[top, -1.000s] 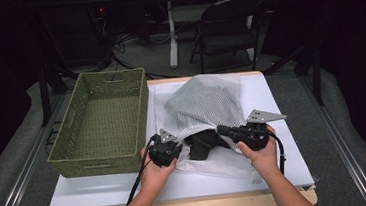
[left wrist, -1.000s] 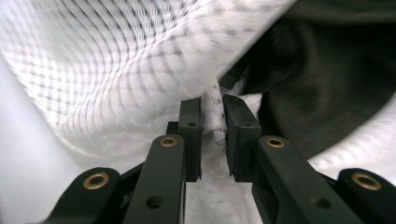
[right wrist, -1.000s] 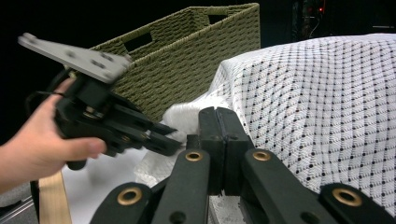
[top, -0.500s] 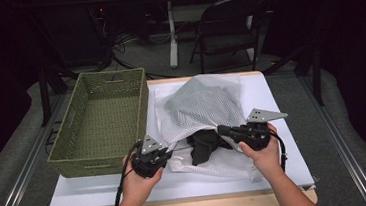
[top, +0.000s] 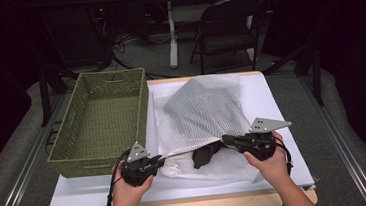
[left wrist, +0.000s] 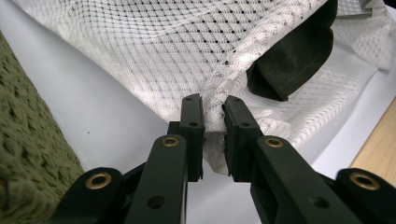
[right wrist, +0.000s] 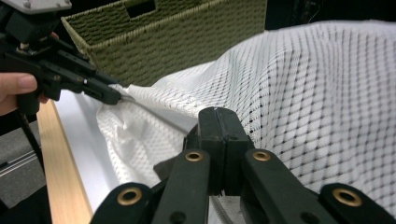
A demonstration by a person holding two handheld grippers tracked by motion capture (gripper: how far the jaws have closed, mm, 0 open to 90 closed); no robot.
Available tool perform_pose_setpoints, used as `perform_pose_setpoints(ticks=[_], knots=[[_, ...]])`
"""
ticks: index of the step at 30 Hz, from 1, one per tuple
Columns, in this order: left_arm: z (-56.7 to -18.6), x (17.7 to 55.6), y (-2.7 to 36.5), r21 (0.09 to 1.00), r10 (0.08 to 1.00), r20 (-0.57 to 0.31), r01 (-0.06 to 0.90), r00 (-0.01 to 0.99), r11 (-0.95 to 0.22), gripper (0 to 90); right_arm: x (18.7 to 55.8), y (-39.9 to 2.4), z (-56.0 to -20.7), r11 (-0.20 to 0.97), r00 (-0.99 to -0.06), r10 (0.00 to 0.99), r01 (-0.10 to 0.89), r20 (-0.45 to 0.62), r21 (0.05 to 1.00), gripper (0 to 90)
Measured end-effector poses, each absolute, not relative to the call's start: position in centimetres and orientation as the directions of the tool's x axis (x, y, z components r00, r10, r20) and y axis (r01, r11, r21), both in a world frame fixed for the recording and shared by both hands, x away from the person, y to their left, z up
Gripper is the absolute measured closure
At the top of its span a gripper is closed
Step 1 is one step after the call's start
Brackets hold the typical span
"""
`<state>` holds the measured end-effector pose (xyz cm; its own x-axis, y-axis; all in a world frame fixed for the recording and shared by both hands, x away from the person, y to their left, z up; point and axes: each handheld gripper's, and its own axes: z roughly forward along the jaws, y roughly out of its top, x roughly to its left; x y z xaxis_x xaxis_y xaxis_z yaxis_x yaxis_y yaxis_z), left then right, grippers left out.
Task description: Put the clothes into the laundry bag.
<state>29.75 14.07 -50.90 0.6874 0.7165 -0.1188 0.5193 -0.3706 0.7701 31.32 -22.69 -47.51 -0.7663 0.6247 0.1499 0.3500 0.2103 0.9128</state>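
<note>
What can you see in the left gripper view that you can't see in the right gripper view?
Left gripper view alone: a dark green cloth poking from the open mouth of the white mesh laundry bag, and the left gripper pinching the bag's edge up close. Right gripper view alone: a hand and the right gripper, jaws pressed together. Both share the mesh bag, the olive woven basket, the white table mat and the wooden table edge.

1. The dark garment (top: 206, 154) lies mostly hidden inside the mesh bag (top: 199, 112); what kind of garment it is cannot be told
2. Whether the right tool (right wrist: 218, 114) pinches mesh between its closed jaws cannot be told
3. The woven basket (left wrist: 28, 154) is cut off by the left gripper view's edge
</note>
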Motion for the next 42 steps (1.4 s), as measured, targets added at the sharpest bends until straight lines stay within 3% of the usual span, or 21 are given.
perform_pose_setpoints(ticks=[6,17,26,28,33,36,42], knots=[[-51.3,29.6,14.0,0.776,0.716,-0.137,0.524,0.684,-0.352,73.8,30.5,-23.5,-48.7,0.205,-0.759,0.626,0.381,0.179,0.901,90.0],[-51.4,28.8,14.3,0.775,0.718,-0.172,0.543,0.675,-0.324,54.2,30.7,-24.5,-48.3,0.141,-0.748,0.631,0.368,0.203,0.919,90.0],[-52.8,28.6,13.5,0.744,0.709,-0.198,0.575,0.677,-0.341,50.8,31.0,-24.7,-47.7,0.121,-0.744,0.637,0.356,0.203,0.926,90.0],[-53.1,28.6,13.2,0.738,0.702,-0.188,0.571,0.687,-0.361,51.5,31.0,-24.7,-47.7,0.12,-0.744,0.637,0.357,0.204,0.926,90.0],[-53.2,28.5,12.8,0.741,0.703,-0.141,0.545,0.697,-0.392,71.5,31.1,-24.6,-48.0,0.12,-0.74,0.639,0.364,0.209,0.924,90.0],[-53.1,28.6,12.8,0.748,0.705,-0.135,0.538,0.696,-0.389,78.6,31.1,-24.3,-48.7,0.13,-0.741,0.637,0.375,0.212,0.918,90.0],[-52.7,28.6,13.2,0.761,0.698,-0.145,0.53,0.701,-0.374,82.9,31.2,-23.8,-49.8,0.158,-0.739,0.636,0.406,0.222,0.9,89.8]])
